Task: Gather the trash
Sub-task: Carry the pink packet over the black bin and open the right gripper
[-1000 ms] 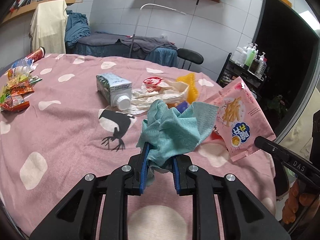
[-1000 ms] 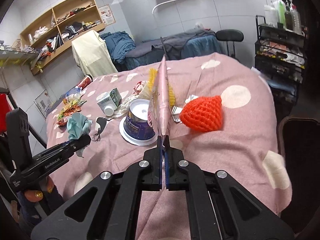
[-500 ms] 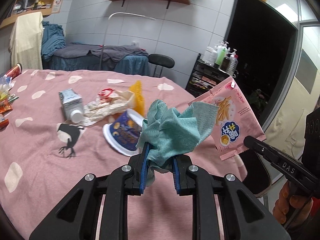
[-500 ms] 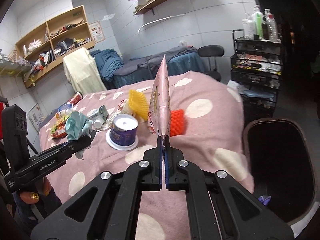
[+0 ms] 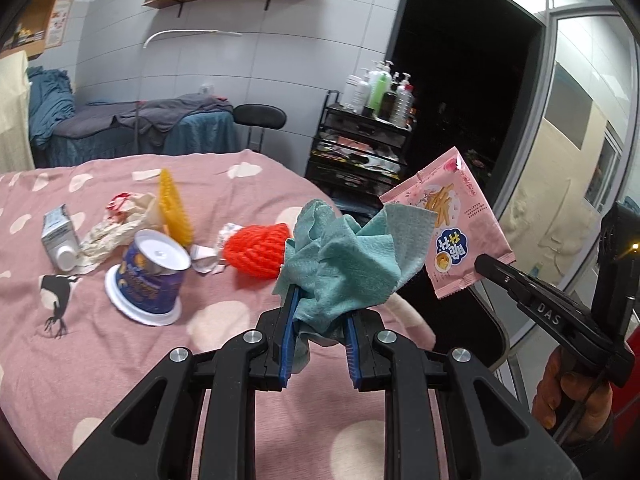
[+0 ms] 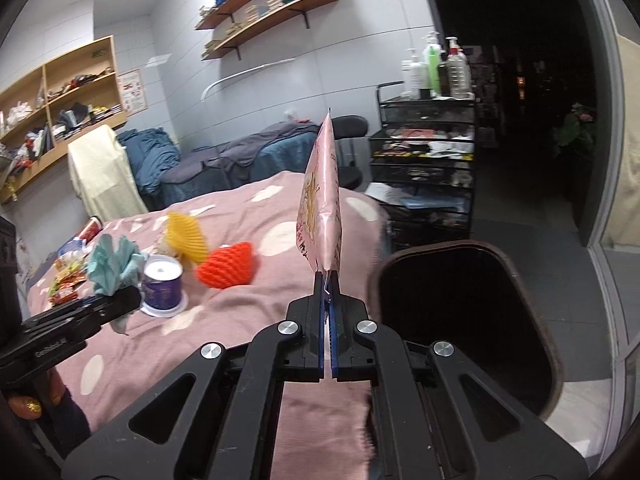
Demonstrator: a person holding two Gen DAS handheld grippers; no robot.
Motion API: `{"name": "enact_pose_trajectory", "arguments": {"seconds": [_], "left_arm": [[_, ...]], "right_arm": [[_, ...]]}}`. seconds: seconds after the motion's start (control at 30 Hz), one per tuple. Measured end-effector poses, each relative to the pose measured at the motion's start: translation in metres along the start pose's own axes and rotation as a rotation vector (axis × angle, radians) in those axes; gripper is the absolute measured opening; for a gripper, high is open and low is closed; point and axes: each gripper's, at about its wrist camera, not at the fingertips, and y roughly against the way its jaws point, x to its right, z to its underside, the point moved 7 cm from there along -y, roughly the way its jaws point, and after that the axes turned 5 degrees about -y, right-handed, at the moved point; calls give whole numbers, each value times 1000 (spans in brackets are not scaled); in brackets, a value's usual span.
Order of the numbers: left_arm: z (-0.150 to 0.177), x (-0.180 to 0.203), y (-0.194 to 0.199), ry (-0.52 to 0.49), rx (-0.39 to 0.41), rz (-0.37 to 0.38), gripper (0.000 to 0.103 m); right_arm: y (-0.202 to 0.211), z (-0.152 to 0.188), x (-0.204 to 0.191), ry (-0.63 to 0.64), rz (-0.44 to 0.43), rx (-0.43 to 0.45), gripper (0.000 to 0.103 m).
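Observation:
My left gripper is shut on a crumpled teal cloth, which bulges up above the blue pads. In the right wrist view the same cloth shows at the left, over the pink table. My right gripper is shut on the bottom edge of a pink snack bag that stands edge-on. From the left wrist view that bag hangs at the right, clamped in the right gripper. A dark trash bin gapes just right of the bag, beside the table's edge.
On the pink spotted tablecloth lie a purple cup on its lid, an orange foam net, a yellow foam net, a small carton and crumpled paper. A black rack with bottles stands behind.
Both grippers have swung to the right with their loads. The table's litter has slid left in both views, and the dark bin has come fully into the right wrist view.

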Motion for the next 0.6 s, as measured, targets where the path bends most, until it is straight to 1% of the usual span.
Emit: {"name": "enact_pose_trajectory", "arguments": {"seconds": [0.2,0.37,0.6], "left_arm": [[0,21,-12,-33,-19,43,21],[2,35,-19,-53,-39,73,21],[5,51,-29,-79,-63,97,21]], "right_arm": [[-4,7,43,-53,129,-9,3],[-14,19,76,-73,227,-40,3],[-30,36,102,-95,300,-93,3]]}}
